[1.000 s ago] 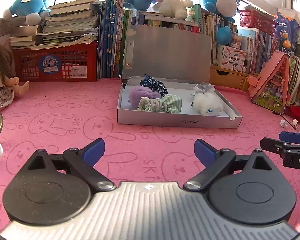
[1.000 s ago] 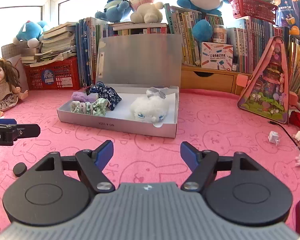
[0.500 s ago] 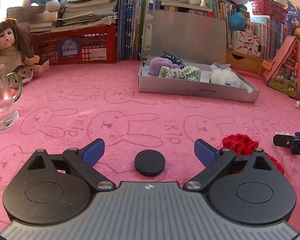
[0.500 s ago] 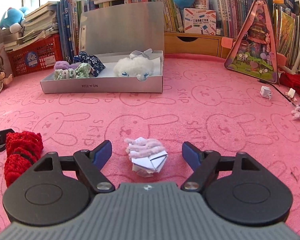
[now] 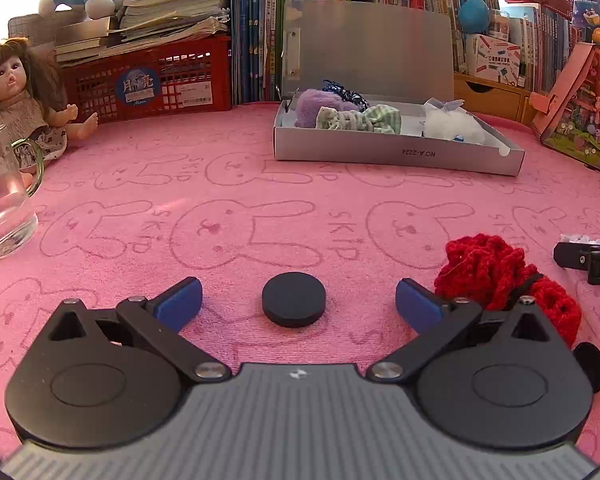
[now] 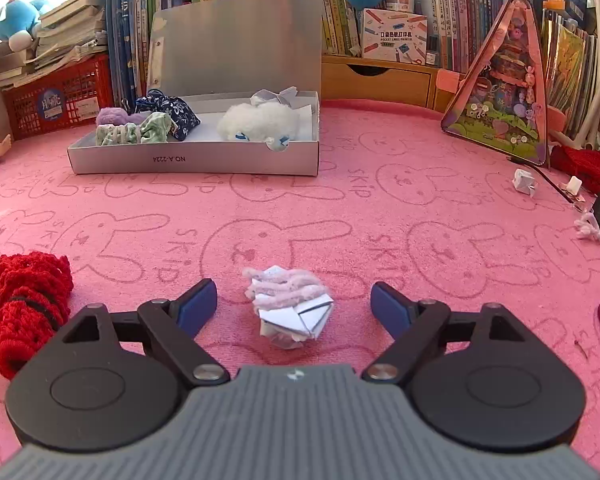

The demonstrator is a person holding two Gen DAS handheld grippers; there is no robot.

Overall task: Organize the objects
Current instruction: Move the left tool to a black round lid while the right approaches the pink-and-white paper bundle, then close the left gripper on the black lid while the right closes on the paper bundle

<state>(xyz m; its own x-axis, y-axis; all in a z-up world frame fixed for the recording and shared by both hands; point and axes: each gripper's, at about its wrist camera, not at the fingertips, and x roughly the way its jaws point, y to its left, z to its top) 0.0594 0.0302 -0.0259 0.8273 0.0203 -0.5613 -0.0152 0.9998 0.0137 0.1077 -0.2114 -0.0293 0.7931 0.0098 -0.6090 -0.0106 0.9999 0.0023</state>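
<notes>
My left gripper (image 5: 298, 304) is open and low over the pink mat, with a black round disc (image 5: 293, 299) lying between its fingers. A red crocheted piece (image 5: 496, 272) lies just right of it and also shows in the right wrist view (image 6: 28, 300). My right gripper (image 6: 293, 306) is open around a folded white paper piece with pale pink yarn (image 6: 290, 304). The open grey box (image 5: 396, 154) (image 6: 192, 160) stands farther back and holds scrunchies and a white plush.
A glass jug (image 5: 4, 204) and a doll (image 5: 16, 96) are at the left. A red basket (image 5: 148, 80), books and plush toys line the back. A pink triangular toy house (image 6: 500, 92), small paper bits (image 6: 524, 182) and a cable are at the right.
Both grippers have come down and back toward the mat. The disc now lies between the left fingers and the paper piece between the right fingers. Both stay open.
</notes>
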